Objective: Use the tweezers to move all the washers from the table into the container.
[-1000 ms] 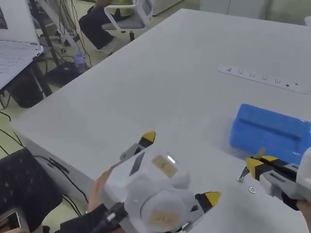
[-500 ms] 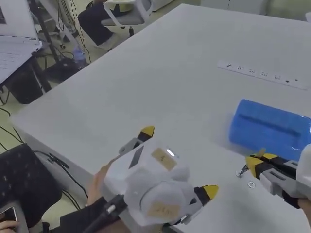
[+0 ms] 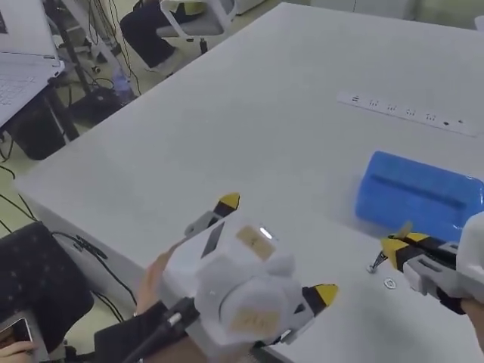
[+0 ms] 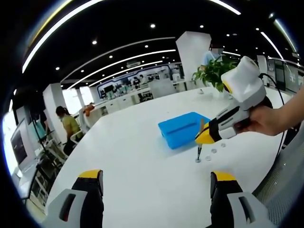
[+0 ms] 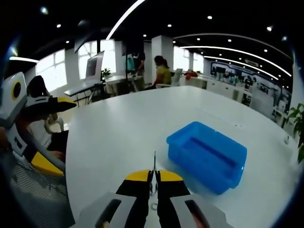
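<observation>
Far left of the left gripper [image 3: 277, 249], a laptop [image 3: 23, 72] cut off by the frame edge. Beyond it, a chair [image 3: 198, 21] only partly in view. Left gripper itself low and close, jaws spread wide with nothing between them, yellow tips on a white boxy body, part of the table [image 3: 249, 128] hidden behind it. To its right, the right gripper [image 3: 395, 248], half cut off at the frame edge, jaws pressed onto thin metal tweezers [image 3: 376, 263] angled down toward the table. Tweezers' tips touching the surface or not: impossible to tell. Washers [image 3: 389, 283] just beside those tips, under the right gripper, tiny flat rings, hard to count; two or three in the left gripper view. Just past the right gripper, the container [image 3: 420, 197], a shallow blue plastic box with rounded corners, slightly translucent, its right end cut off. Farther beyond, a long white power strip [image 3: 408, 117]. Table broad, white, smooth and matte. Open office all around, dark ceiling with curved light strips [image 5: 126, 16], a leafy plant [image 4: 211, 71] behind the right gripper.
</observation>
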The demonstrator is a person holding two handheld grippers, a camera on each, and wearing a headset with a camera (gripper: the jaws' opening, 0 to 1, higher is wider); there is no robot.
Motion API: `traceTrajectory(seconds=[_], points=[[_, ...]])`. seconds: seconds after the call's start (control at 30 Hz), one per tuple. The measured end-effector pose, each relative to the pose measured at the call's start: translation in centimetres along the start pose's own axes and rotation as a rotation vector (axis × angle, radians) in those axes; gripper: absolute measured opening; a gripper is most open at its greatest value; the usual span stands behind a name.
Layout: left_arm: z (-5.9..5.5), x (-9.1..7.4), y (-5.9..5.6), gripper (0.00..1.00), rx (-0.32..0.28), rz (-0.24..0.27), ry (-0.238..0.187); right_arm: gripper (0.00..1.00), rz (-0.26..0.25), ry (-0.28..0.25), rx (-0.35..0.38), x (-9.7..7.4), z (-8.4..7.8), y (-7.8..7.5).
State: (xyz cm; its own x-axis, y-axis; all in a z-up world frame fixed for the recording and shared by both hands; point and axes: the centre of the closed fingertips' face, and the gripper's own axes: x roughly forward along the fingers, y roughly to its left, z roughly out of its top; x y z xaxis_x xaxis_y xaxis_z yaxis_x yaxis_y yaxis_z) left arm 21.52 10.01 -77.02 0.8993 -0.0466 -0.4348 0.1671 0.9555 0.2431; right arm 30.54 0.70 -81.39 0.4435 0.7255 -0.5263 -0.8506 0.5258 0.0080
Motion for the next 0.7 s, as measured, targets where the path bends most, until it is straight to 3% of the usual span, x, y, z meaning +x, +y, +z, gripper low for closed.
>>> traceTrajectory(seconds=[0.47,0.7], points=[[0.0,0.0,0.0,0.96,0.003,0.000,0.001,0.00,-0.016,-0.052,0.008,-1.8,3.3,-0.2],[0.0,0.0,0.0,0.96,0.003,0.001,0.001,0.00,-0.022,-0.060,-0.022,-2.0,3.7,-0.1]])
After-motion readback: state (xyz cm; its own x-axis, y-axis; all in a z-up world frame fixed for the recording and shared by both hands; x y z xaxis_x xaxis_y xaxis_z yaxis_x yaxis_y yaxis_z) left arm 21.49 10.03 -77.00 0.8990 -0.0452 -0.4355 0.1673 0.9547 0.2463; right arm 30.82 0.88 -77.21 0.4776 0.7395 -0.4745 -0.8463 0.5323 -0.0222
